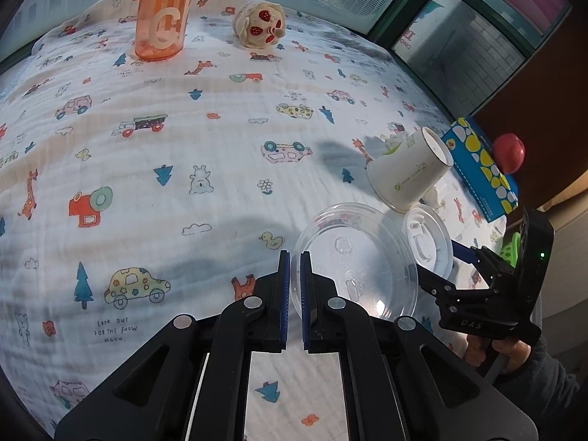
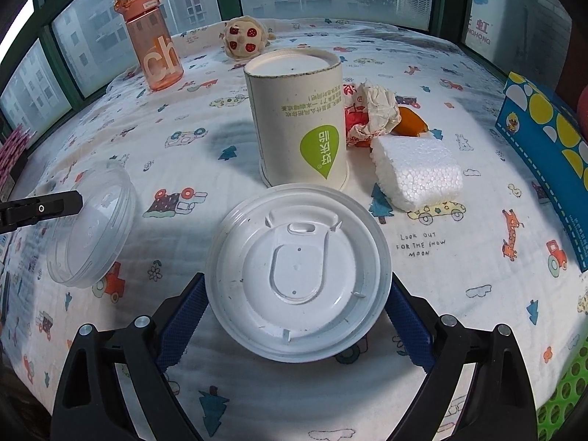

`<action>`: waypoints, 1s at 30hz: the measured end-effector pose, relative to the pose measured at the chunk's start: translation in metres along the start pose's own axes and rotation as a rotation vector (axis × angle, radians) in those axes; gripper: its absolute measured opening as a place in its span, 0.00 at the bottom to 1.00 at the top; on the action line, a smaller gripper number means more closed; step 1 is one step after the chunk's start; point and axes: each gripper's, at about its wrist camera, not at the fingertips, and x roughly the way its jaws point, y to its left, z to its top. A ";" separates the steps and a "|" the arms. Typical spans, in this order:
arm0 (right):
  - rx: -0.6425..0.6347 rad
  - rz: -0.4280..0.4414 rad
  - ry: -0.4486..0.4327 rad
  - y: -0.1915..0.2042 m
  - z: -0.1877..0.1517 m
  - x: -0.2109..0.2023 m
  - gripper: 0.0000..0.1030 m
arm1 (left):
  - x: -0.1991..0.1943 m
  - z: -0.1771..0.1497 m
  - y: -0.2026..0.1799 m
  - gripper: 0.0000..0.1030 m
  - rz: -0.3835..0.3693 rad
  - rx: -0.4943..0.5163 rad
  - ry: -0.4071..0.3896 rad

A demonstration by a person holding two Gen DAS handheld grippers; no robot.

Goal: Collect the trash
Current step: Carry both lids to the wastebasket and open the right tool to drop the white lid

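My left gripper [image 1: 294,261] is shut on the rim of a clear plastic lid [image 1: 354,261] and holds it tilted above the printed cloth; the lid also shows in the right wrist view [image 2: 92,224]. My right gripper [image 2: 294,305] holds a white plastic cup lid [image 2: 297,272] across its width between the blue pads; it also shows in the left wrist view [image 1: 428,242]. An upturned white paper cup [image 2: 297,117] stands just beyond it. Crumpled paper [image 2: 371,110], an orange scrap [image 2: 413,121] and a white foam block [image 2: 419,171] lie to its right.
An orange drink bottle [image 2: 152,42] and a round plush toy [image 2: 244,38] stand at the far side. A blue and yellow box [image 2: 547,147] lies along the right edge, with a red ball [image 1: 509,152] behind it. A green perforated basket [image 2: 566,393] is at the lower right.
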 end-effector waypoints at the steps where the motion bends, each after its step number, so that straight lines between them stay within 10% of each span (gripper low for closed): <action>1: 0.002 -0.002 -0.003 0.000 0.000 -0.001 0.87 | 0.000 0.000 -0.001 0.04 0.001 -0.001 0.001; 30: 0.213 -0.091 -0.198 -0.077 -0.057 -0.148 0.86 | -0.004 -0.001 -0.106 0.04 -0.113 0.160 -0.002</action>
